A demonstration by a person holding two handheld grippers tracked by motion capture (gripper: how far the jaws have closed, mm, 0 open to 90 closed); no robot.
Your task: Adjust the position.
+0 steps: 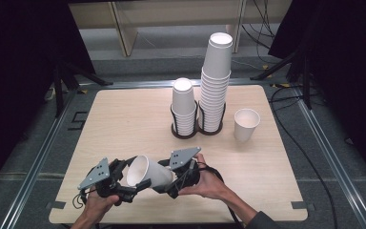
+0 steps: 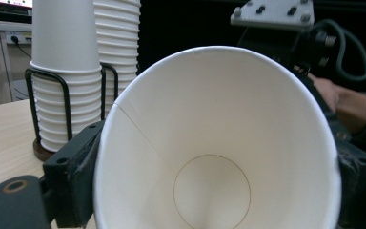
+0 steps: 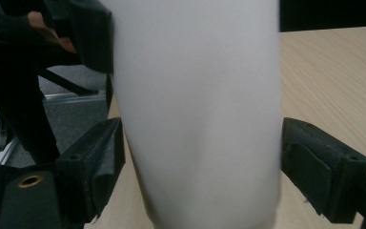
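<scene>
A white paper cup [image 1: 147, 172] lies on its side in the air above the table's front edge, held between both grippers. My left gripper [image 1: 134, 174] is shut on its rim; in the left gripper view the cup's open mouth [image 2: 209, 143] faces the camera and the black pads [image 2: 76, 181] press it from both sides. My right gripper [image 1: 167, 179] is shut on the cup's lower body [image 3: 195, 119], with one pad [image 3: 95, 167] against each side wall. The right hand and its grey plate [image 2: 274, 13] show beyond the cup.
At the back middle of the wooden table [image 1: 124, 119], two black wire holders carry a short stack of cups [image 1: 184, 107] and a tall stack [image 1: 215, 86]. A single upright cup [image 1: 246, 124] stands to their right. Metal rails run along the table's sides.
</scene>
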